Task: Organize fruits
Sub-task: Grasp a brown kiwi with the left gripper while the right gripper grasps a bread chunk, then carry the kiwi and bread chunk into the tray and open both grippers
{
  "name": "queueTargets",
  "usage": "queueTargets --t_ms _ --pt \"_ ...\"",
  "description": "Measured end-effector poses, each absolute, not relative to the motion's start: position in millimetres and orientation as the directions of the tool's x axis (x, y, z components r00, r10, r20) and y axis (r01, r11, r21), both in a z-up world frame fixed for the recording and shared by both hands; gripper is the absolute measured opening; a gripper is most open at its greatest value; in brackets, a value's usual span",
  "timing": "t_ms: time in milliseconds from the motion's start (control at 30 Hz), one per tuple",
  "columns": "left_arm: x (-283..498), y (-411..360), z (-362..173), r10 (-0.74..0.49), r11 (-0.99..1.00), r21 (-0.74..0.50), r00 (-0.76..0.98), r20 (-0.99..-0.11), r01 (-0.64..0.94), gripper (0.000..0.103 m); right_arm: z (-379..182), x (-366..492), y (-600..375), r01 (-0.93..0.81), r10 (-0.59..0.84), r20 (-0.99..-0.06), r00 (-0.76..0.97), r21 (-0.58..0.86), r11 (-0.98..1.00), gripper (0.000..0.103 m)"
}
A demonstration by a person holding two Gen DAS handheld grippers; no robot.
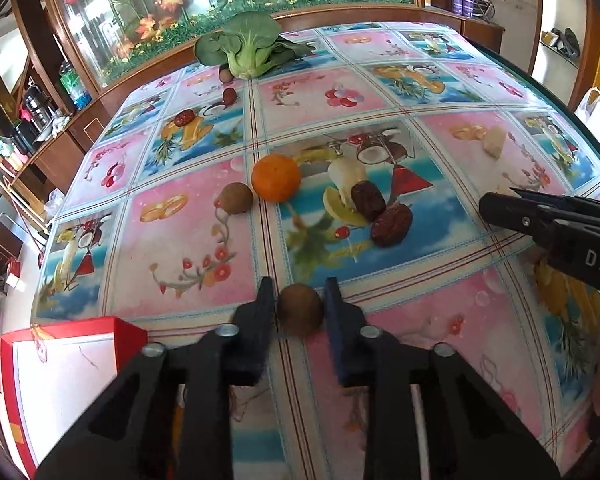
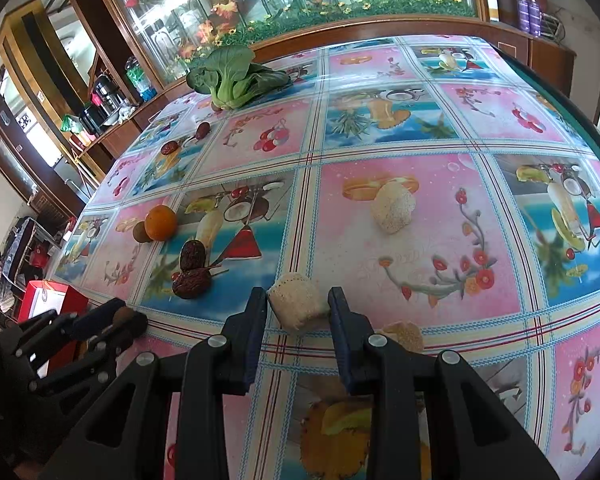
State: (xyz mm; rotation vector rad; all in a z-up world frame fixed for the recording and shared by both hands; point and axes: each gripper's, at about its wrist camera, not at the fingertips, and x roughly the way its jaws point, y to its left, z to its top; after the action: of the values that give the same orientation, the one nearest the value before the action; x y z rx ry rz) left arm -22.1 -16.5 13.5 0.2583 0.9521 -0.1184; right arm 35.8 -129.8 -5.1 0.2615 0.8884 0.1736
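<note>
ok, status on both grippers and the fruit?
Left gripper shut on small brown fruit. Right gripper shut on pale spongy chunk. Orange, dates on table. Path clear.

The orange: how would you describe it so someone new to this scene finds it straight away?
Start at the leafy green vegetable at the far edge of the fruit-print tablecloth, then come toward the camera to mid-table. The orange sits there touching a small brown fruit on its left. It is the only bright orange, smooth round thing; its neighbours are brown or dark red.
</note>
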Motion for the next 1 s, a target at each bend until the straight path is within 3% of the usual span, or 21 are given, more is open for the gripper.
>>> queueTargets --t_ms 367,733,1000 --pt "-56.5 -33.1 37.5 0.067 0.952 0.254 0.692 -0.718 0.172 0.025 -3.1 34.8 -131.3 -0.058 0.298 -0.726 0.620 0.337 0.940 0.030" --pt "-80.6 -15.4 61.0 0.106 0.956 0.275 0.754 -0.648 0.102 0.025 25.3 9.6 -114.6 -0.231 0.376 -0.560 0.738 0.313 0.921 0.030" --pt "-100.6 19.1 87.9 0.146 0.965 0.261 0.798 -0.585 0.015 0.025 24.6 10.5 -110.9 -0.234 0.362 -0.544 0.757 0.291 0.928 0.030"
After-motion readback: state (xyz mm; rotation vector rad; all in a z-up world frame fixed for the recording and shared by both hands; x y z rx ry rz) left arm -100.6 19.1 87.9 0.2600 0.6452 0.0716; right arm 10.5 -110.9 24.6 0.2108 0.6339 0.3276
